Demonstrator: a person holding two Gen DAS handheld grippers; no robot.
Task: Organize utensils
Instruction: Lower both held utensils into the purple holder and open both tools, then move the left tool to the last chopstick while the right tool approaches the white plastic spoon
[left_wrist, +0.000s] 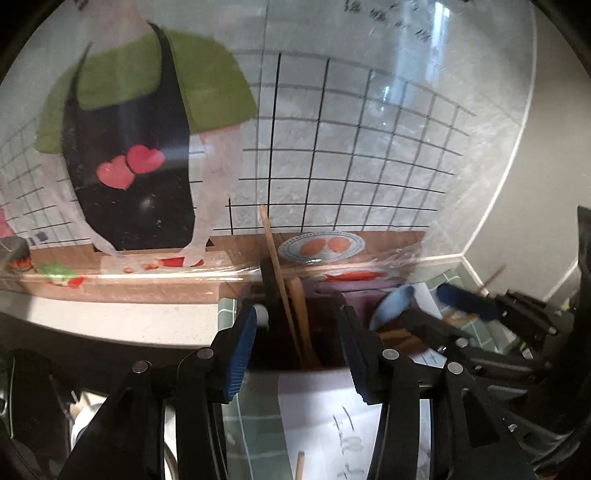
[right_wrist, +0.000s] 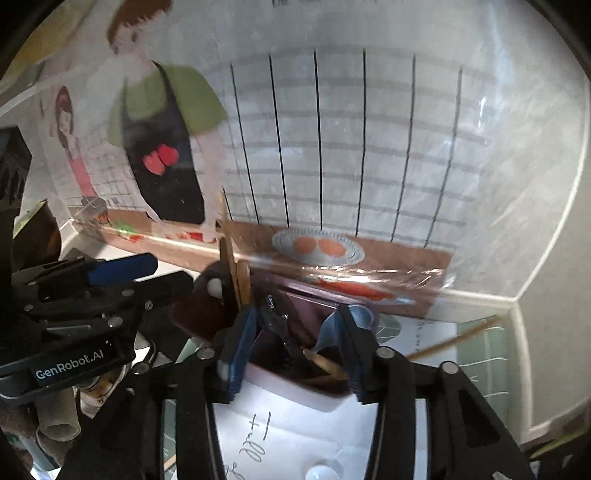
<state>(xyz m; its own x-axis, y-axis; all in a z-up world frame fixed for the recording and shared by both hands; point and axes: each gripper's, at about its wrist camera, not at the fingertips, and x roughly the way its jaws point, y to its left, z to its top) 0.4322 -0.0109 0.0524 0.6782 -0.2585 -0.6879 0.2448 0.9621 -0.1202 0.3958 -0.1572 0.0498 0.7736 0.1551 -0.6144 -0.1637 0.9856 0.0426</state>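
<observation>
A dark maroon rectangular utensil holder (left_wrist: 295, 332) stands on the green tiled counter (left_wrist: 255, 417) against the wall, directly ahead of my left gripper (left_wrist: 295, 354). Wooden chopsticks (left_wrist: 275, 273) and a flat wooden spatula (left_wrist: 301, 314) rise from it, leaning toward the wall. The left jaws are spread wide, framing the holder's near wall and gripping nothing. My right gripper (right_wrist: 295, 354) hangs over the holder's other end, its jaws likewise parted and bare, with a pale blue plastic spoon (right_wrist: 340, 325) and a black-handled utensil (right_wrist: 280, 328) lying inside between the blue pads (right_wrist: 240, 350). A sheet of white paper with handwriting (right_wrist: 280, 439) lies under the holder's near side, and a loose wooden chopstick (right_wrist: 454, 339) rests on the counter to the right, well apart from the holder. Behind everything, a plastic-covered cartoon poster of a cook in a black apron (left_wrist: 133, 147) covers the wall, its painted plate of eggs (left_wrist: 321, 245) just above the holder.
</observation>
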